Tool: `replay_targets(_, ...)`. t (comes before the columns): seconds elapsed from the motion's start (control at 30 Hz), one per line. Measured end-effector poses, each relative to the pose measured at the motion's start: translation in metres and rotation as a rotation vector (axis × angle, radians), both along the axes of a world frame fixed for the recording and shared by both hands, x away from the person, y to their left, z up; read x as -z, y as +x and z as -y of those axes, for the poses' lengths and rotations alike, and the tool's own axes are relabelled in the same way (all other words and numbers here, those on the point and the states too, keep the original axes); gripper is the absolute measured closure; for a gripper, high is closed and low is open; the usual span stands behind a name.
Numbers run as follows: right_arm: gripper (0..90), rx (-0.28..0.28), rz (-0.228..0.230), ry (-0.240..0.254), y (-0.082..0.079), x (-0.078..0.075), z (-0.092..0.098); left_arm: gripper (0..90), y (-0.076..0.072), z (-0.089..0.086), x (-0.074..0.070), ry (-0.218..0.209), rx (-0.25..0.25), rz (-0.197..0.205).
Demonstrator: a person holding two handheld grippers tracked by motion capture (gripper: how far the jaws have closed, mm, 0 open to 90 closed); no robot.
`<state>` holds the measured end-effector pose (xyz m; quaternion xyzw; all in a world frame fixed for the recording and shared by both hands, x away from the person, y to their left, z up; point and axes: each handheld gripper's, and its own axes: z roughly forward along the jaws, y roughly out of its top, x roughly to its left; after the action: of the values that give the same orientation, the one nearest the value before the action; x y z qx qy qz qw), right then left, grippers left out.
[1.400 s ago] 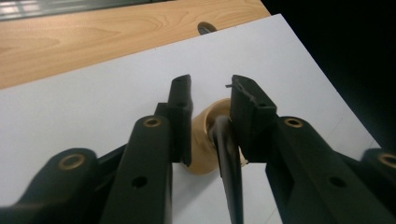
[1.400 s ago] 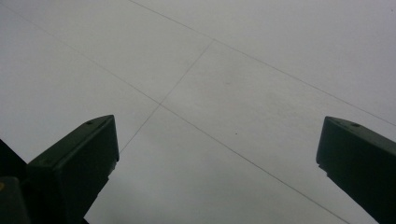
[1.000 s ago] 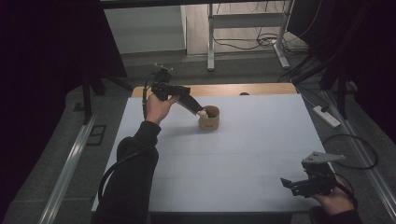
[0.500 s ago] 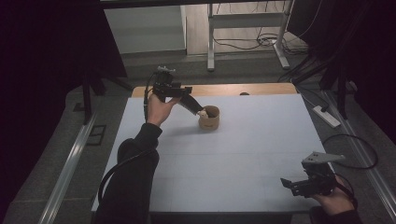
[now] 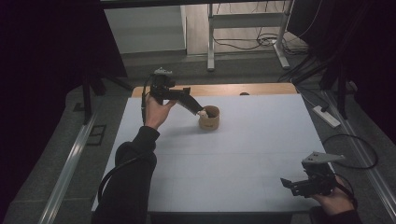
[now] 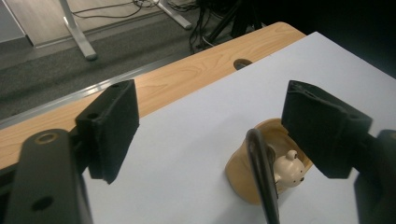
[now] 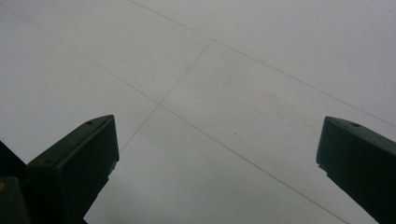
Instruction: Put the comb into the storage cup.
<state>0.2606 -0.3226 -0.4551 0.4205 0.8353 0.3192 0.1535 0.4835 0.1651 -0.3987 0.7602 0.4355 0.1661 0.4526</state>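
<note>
A: Counter?
B: White sheet over a wood top; the wood edge shows along the far side. Nothing on it but one cup.
A: Left claw?
B: Held over the far-left part of the counter, angled down toward the cup. Jaws have just been opening and now stand spread, nothing pinched between them.
A: Right claw?
B: Near-right corner, low over bare sheet. Jaws spread wide, nothing between them.
A: Cup?
B: Tan, upright, far-centre of the counter, just right of the left claw's tips.
A: Inside it?
B: A small cream bear figure, lying in the cup with its head near the rim. A thin dark loop stands in front of it in the left gripper view; can't tell what that is.
</note>
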Motion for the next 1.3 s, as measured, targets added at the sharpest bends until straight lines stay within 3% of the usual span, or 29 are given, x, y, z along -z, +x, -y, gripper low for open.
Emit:
replay_targets(0.23, 0.0, 0.0, 0.001, -0.001, 0.0, 0.0, 0.0, 7.6, -0.006, -0.003, 0.003, -0.028, 0.012, 0.024)
replay_targets(0.57, 0.0, 0.003, 0.002, -0.001, 0.0, 0.0, 0.0, 1.9, -0.016, -0.004, 0.006, 0.028, 0.04, 0.075)
replay_targets(0.9, 0.0, 0.007, 0.005, -0.005, 0.0, 0.0, 0.0, 0.1, -0.024, -0.007, 0.01, 0.055, 0.062, 0.091)
replay_targets(1.3, 0.0, 0.009, 0.01, -0.008, -0.001, 0.0, -0.001, 0.0, -0.033, -0.01, 0.014, 0.037, 0.073, 0.082)
